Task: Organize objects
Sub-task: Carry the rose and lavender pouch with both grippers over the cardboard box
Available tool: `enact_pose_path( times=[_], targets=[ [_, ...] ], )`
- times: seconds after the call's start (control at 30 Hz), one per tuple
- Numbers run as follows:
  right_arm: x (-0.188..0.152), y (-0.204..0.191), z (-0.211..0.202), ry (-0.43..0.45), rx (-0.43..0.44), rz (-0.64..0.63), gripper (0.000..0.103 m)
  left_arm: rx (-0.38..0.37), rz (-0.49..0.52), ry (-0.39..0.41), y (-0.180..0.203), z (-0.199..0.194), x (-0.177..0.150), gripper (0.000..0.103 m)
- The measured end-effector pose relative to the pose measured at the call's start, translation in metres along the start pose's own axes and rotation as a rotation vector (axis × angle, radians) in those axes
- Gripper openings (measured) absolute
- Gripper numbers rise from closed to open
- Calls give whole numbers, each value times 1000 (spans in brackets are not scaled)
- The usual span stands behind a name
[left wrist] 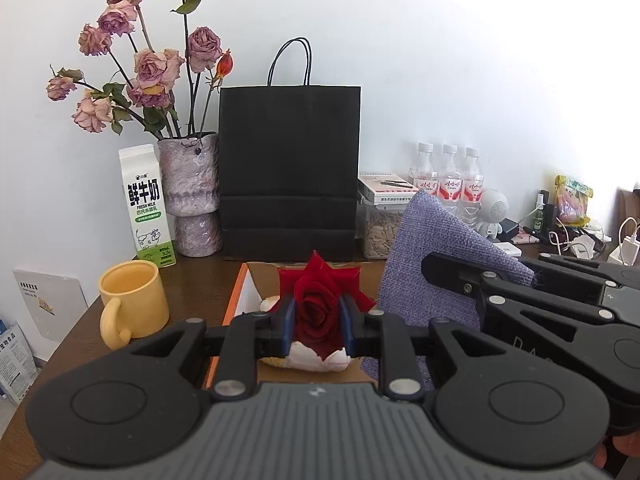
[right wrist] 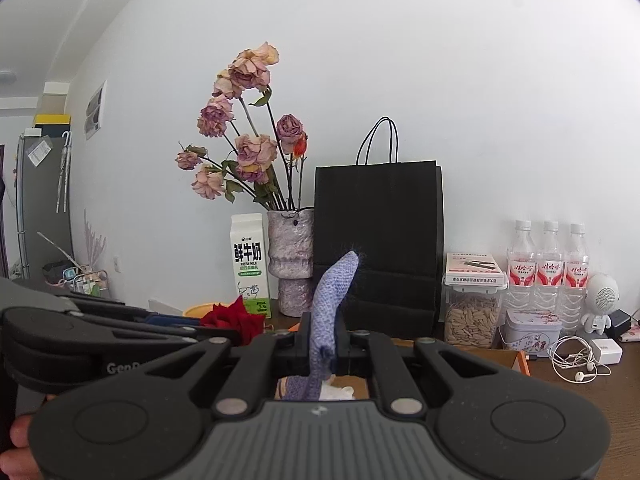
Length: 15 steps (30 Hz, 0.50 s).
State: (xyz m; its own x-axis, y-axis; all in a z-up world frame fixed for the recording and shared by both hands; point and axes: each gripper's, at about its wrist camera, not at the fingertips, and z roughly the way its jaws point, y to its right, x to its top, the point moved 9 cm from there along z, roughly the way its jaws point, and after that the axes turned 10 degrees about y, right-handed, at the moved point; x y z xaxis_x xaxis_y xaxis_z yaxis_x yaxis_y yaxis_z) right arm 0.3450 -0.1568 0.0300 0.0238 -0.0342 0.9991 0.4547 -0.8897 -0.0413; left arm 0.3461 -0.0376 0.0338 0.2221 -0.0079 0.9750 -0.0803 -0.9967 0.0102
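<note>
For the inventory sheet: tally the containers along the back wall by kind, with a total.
Water bottles: 3
Milk carton: 1
Vase: 1
Paper bag: 1
Seed jar: 1
Tin: 1
Total: 8

Each tool is black, with linked arms, round silver pins and a ribbed grey housing. The left tool (left wrist: pixel 319 322) has blue pads; the right tool (right wrist: pixel 323 346) black fingers.
</note>
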Motion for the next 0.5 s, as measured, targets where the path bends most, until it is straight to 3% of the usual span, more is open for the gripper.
enact_pose_path(
  times=[0.23,0.5],
  targets=[
    [-7,26,38,-16,-12,-1,7,-23,-8,-16,10,48,-3,24],
    [-36,64,74,-78,-43,43,7,-13,-3,-75,13,101,-22,24]
  ],
)
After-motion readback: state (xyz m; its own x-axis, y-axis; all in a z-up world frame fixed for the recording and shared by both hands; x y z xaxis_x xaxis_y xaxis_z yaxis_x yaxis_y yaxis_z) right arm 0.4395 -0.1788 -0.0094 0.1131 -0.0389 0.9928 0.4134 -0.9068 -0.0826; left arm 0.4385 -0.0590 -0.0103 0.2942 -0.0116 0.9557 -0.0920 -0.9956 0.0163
